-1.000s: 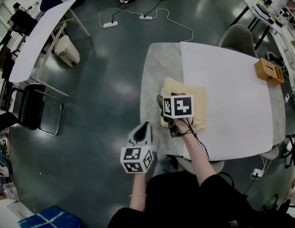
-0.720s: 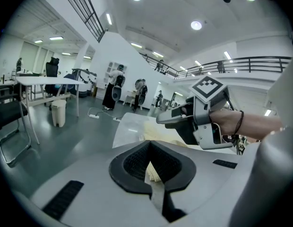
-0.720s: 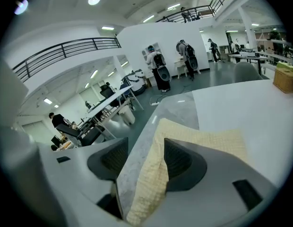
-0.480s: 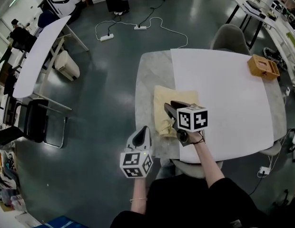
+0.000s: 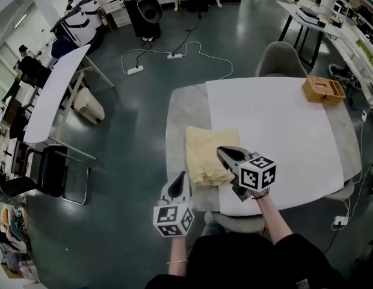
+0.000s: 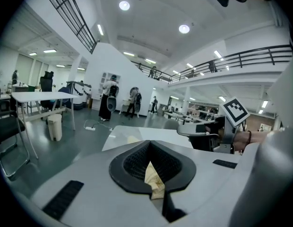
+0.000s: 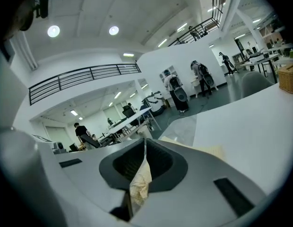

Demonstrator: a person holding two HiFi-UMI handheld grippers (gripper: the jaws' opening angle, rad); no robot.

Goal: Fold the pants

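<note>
Floor (image 5: 138, 119): dark grey, glossy, reflecting the lamps. Before me: rounded grey table (image 5: 177, 110), a white sheet (image 5: 277, 131) over most of it; grey chair (image 5: 281, 59) at its far side; woven box (image 5: 323, 90) near its far right corner. To my left: long white table (image 5: 54, 92), black chair (image 5: 48, 170), white bin (image 5: 89, 105). On the floor beyond: white power strip (image 5: 134, 70) with looping cable (image 5: 198, 48). Above: white walls (image 6: 113, 60), railed gallery (image 6: 241, 60), round ceiling lights (image 6: 124, 5)

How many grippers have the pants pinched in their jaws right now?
2. The left gripper pinches the pants by their near left corner; the right gripper has just been closing its jaws on them further right.
</note>
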